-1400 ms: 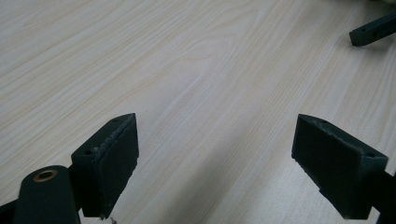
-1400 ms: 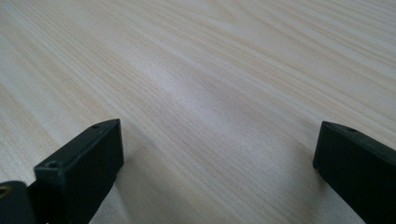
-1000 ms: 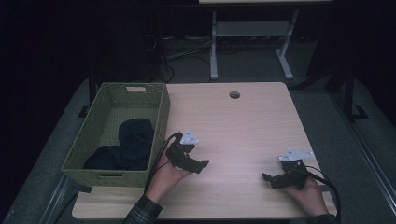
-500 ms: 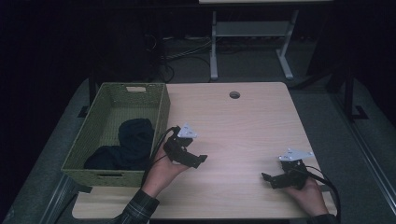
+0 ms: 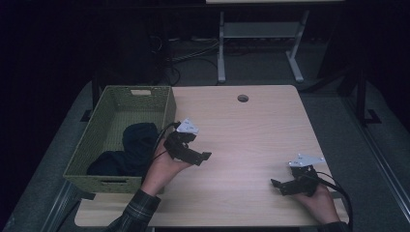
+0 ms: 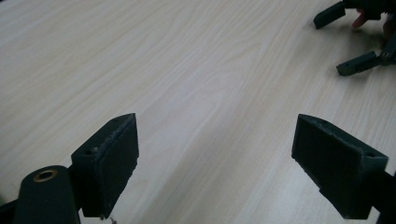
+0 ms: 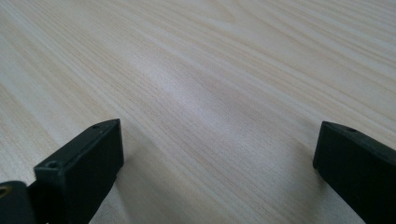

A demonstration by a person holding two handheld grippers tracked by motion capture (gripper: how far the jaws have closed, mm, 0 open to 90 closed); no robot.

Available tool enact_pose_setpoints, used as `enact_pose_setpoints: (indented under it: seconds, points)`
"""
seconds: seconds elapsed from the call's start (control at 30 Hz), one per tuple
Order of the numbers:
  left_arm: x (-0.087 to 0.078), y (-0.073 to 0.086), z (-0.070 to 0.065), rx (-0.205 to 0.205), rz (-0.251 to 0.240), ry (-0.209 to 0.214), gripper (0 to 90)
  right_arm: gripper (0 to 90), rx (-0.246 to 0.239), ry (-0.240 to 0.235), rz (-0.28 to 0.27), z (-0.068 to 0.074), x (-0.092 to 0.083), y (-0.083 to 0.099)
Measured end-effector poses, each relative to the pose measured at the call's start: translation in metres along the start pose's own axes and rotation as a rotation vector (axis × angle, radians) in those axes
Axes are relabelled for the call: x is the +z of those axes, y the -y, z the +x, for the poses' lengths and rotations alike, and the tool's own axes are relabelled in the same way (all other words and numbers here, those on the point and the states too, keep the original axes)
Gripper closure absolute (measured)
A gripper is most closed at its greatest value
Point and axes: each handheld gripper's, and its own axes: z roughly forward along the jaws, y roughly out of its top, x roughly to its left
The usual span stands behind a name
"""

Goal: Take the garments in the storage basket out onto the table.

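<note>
My left gripper [image 5: 202, 152] hangs just above the wooden table [image 5: 241, 135], right beside the green woven basket [image 5: 121, 90]. Its jaws stand wide open with nothing between them, as the left gripper view [image 6: 215, 135] confirms over bare wood. A dark cloth [image 5: 138, 140] lies bunched inside the basket. My right gripper [image 5: 279, 186] rests low near the table's front right, jaws pointing left. In the right gripper view [image 7: 219, 135] those jaws are open with only wood grain between them. The right gripper [image 6: 355, 42] also appears far off in the left gripper view.
A round cable hole [image 5: 242, 98] sits near the table's far edge. The basket occupies the left side and overhangs the table's left edge. A white desk frame [image 5: 261, 43] stands on the floor beyond the table.
My left gripper has drifted a little away from the person and toward the basket, staying open. The right gripper has not moved.
</note>
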Motion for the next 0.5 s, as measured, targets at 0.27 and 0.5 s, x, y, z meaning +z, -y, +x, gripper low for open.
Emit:
enact_pose_setpoints:
  seconds: [0.27, 0.5]
  points:
    - [-0.012, -0.006, 0.017, -0.012, -0.001, 0.017, 14.5, 1.3, 0.0, 0.002, 0.0, 0.0, 0.0, 0.0]
    - [-0.019, -0.008, 0.026, -0.014, 0.012, 0.029, 14.5, 1.3, 0.0, 0.0, 0.001, 0.0, 0.0, 0.0]
